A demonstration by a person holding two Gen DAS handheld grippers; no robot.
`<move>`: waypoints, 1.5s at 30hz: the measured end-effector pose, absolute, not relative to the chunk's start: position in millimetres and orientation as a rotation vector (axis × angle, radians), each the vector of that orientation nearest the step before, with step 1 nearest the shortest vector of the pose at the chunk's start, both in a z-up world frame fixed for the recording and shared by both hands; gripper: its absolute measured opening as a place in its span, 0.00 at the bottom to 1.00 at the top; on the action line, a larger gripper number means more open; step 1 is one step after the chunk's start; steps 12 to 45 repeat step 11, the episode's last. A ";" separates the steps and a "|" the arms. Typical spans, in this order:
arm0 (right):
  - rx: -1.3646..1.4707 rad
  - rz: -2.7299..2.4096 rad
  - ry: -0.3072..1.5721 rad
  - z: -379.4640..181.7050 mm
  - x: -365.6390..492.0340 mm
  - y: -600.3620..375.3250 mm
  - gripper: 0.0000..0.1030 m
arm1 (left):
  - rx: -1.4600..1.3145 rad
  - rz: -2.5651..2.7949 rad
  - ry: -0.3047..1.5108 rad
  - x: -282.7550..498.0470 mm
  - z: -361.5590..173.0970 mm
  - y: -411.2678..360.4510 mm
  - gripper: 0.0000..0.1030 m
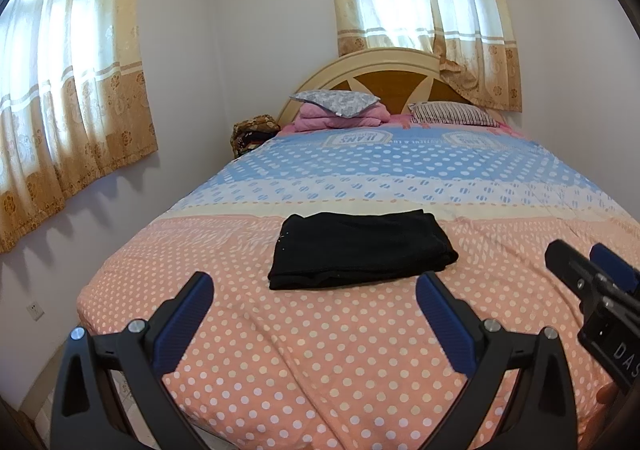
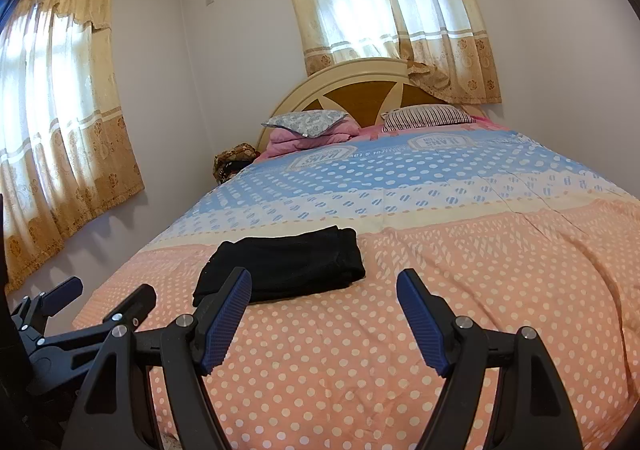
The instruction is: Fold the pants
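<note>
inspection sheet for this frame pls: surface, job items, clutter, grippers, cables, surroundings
surface: bedspread, polka-dot, pink near, blue far, smooth.
job's things: black pants folded into a compact rectangle, lying flat mid-bed.
clutter: two pillows, folded pink blanket at the headboard; patterned bag beside the bed.
grippers: left gripper and right gripper both open, empty, short of the pants.
cables: nothing seen.
surroundings: curtained windows, white walls.

Right tool (image 1: 588, 262) cut off by frame edge; quilt lettering (image 1: 354, 138) unreadable.
</note>
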State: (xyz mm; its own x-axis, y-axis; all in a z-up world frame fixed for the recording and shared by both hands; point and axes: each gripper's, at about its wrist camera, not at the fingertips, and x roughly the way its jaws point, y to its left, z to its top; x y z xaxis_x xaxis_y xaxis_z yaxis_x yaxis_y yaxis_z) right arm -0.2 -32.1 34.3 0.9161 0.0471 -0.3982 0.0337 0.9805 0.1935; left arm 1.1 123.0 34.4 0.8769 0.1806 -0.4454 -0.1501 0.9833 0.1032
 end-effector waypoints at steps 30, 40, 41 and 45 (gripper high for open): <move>0.214 -0.003 0.432 28.5 4.3 -36.4 0.74 | 0.071 0.157 0.470 0.6 31.6 119.3 1.00; 0.214 -0.003 0.432 28.5 4.3 -36.4 0.74 | 0.071 0.157 0.470 0.6 31.6 119.3 1.00; 0.214 -0.003 0.432 28.5 4.3 -36.4 0.74 | 0.071 0.157 0.470 0.6 31.6 119.3 1.00; 0.214 -0.003 0.432 28.5 4.3 -36.4 0.74 | 0.071 0.157 0.470 0.6 31.6 119.3 1.00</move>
